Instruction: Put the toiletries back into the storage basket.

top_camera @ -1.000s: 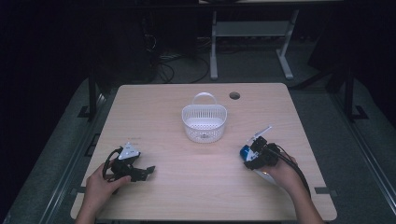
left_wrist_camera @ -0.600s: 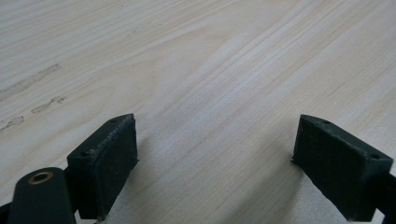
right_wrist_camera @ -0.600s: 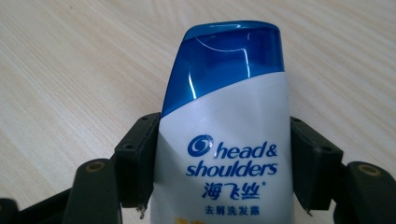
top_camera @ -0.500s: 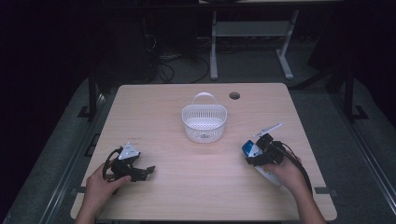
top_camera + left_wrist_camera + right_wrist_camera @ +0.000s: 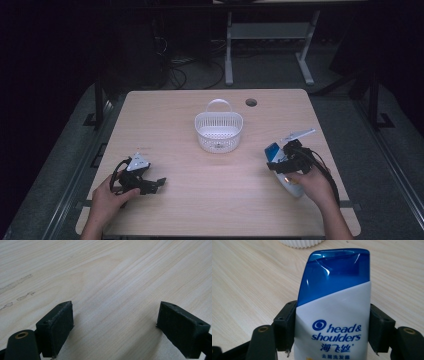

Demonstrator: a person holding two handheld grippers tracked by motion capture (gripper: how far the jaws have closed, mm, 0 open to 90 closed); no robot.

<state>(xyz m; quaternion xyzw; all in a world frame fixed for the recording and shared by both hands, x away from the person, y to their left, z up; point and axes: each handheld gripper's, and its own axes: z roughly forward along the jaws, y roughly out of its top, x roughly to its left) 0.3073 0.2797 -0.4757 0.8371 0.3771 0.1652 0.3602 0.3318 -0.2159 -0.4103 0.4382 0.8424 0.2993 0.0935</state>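
Observation:
A white shampoo bottle [image 5: 334,322] with a blue cap [image 5: 274,151] is clamped between the jaws of my right gripper [image 5: 332,327]. The cap points toward the white plastic basket [image 5: 200,121]. In the high view the right gripper [image 5: 286,161] is at the table's right side, right of the basket and nearer the person, and the bottle's white base [image 5: 294,190] sticks out under the hand. My left gripper [image 5: 156,184] rests low at the front left. Its jaws stand wide apart over bare wood [image 5: 115,290] with nothing between them.
The basket [image 5: 299,242] with its handle stands at the table's middle, toward the back. A round cable hole [image 5: 251,102] lies behind it to the right. The wooden table [image 5: 165,115] is ringed by dark floor, with a desk frame [image 5: 270,35] beyond it.
My right gripper has drifted slightly to the right with the bottle held in it. The left gripper has stayed where it was.

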